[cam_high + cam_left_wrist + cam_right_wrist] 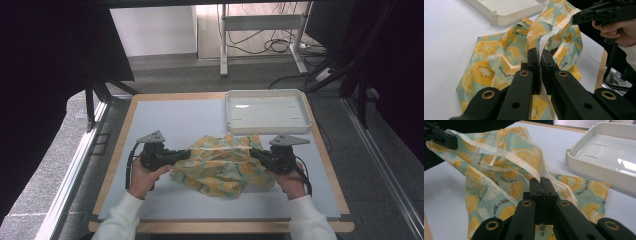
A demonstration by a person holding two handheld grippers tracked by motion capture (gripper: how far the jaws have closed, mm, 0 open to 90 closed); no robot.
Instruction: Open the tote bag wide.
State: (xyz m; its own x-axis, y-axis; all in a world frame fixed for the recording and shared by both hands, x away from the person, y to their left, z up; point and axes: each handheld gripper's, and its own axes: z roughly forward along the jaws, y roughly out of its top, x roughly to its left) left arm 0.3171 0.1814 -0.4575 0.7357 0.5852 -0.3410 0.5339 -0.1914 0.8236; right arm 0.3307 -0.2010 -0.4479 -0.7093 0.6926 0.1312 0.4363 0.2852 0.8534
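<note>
While the fruit-print cloth (222, 164) lies mid-table just before the white tray (268, 111), left gripper (186, 154) and right gripper (253, 153) each pinch its pale hem, jaws clamped tight, cloth lifted between them.

We take this for a lab or test room: a wood-edged worktable with a pale blue-grey top (165, 125) stands on grey carpet tiles (165, 75) between dark curtains (45, 75), and behind it a white metal desk frame (262, 30) stands over loose black cables (275, 46)
</note>
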